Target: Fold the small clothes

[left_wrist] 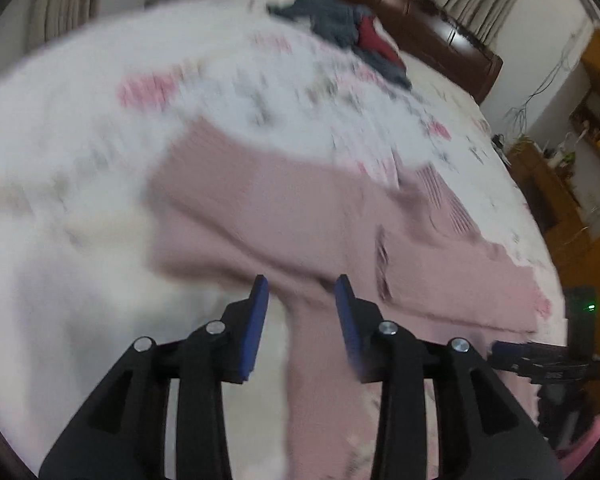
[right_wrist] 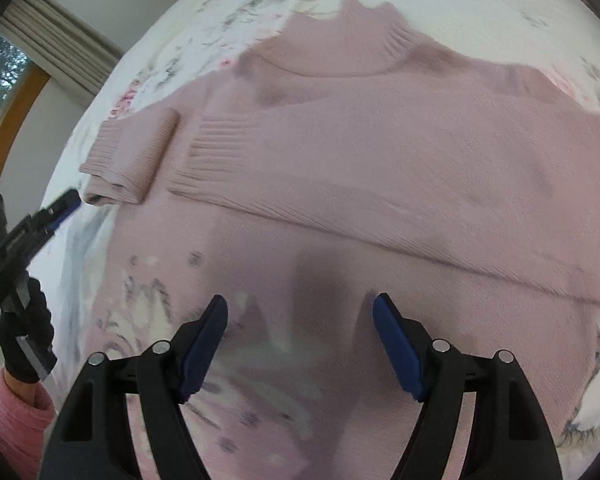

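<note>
On the bed with the white floral quilt (right_wrist: 480, 8) lay the dusty-pink ribbed knit turtleneck sweater (right_wrist: 380, 152), spread flat with one sleeve crossed over its chest, apparently midway through folding. The left tool (left_wrist: 302, 292) hovered above the sweater's hem side, its blue pads spread and empty; the right tool (right_wrist: 300, 312) hung likewise spread over the sweater's lower body. Beyond the sweater's collar, a dark heap of clothes (left_wrist: 340, 28) waited. Motion blur smeared the left view.

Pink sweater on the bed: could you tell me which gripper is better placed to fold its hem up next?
Probably the right gripper: open, centred over the pink sweater near its hem.
</note>
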Demonstrator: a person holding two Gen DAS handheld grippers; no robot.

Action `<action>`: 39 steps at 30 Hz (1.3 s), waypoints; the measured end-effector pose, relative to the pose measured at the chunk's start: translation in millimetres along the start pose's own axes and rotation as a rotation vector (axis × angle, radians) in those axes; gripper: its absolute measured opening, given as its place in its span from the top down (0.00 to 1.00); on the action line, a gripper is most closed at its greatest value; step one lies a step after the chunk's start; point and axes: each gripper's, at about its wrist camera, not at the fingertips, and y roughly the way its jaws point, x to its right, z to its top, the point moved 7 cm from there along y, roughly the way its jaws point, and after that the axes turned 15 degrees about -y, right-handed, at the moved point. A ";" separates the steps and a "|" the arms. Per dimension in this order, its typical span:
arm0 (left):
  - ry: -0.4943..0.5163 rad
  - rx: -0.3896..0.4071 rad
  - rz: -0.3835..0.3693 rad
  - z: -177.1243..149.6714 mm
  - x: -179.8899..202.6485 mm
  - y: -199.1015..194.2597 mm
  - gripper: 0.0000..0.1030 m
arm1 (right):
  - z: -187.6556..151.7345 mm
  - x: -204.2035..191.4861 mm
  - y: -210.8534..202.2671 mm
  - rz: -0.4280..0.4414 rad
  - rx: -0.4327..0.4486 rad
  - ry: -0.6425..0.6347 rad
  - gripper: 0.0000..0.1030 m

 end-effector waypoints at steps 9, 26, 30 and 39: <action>0.014 -0.065 0.087 34.2 -14.2 60.9 0.65 | 53.6 -49.0 15.7 0.065 0.003 -0.038 0.26; -0.071 0.167 0.065 59.7 -42.5 -13.4 0.52 | 134.3 -107.2 83.5 0.242 -0.042 0.032 0.29; -0.057 0.161 0.073 62.4 -45.4 -23.0 0.52 | 146.9 -121.8 115.1 0.296 -0.081 0.076 0.41; -0.085 0.113 0.077 55.2 -51.8 -16.0 0.52 | 145.7 -118.0 97.3 0.322 -0.021 0.040 0.91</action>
